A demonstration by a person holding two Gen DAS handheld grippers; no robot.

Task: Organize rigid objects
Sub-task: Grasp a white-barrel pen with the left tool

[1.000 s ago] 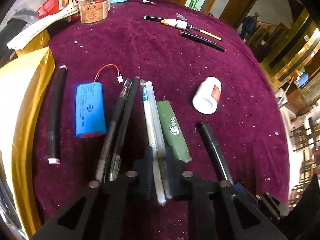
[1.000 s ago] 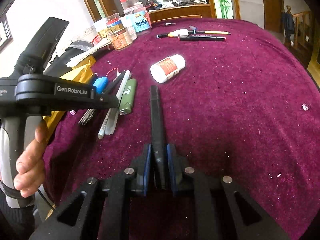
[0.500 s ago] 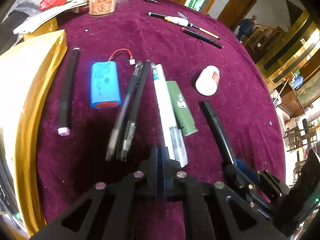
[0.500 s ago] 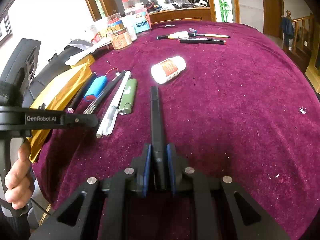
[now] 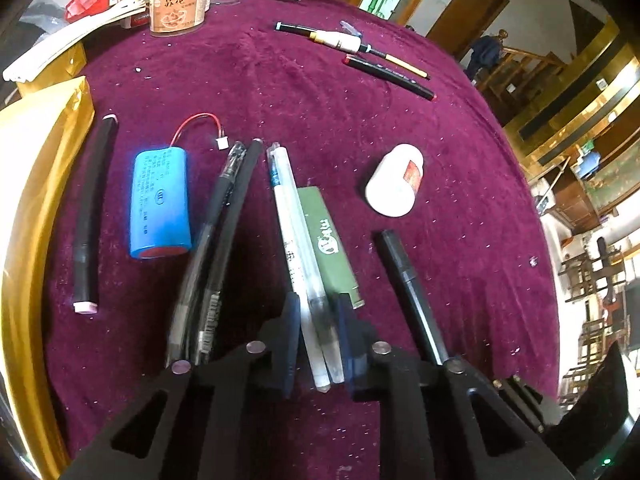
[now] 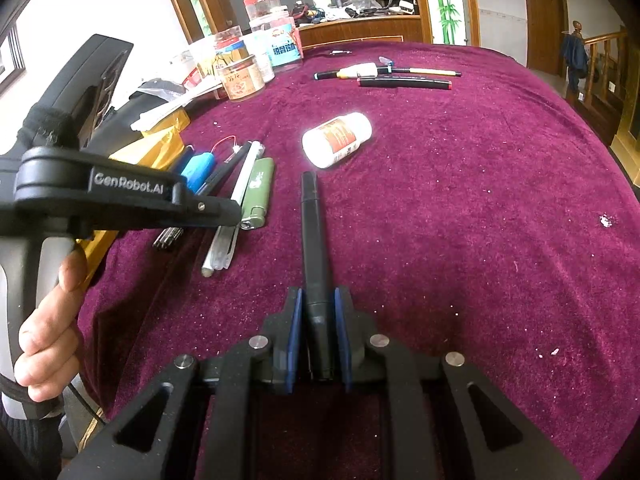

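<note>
On the purple cloth lie a row: a black tube, a blue battery pack, two black pens, two white pens and a green lighter. My left gripper is open, its fingers either side of the near ends of the white pens. My right gripper is shut on a black marker, which points at a white bottle. The marker also shows in the left wrist view.
A gold box lies along the left edge. Jars and packets stand at the far left. More pens lie at the far side. The table's edge drops off on the right.
My left gripper was shut and drawn back half a second ago. It has opened and moved forward around the near ends of the white pens. My right gripper holds the marker still.
</note>
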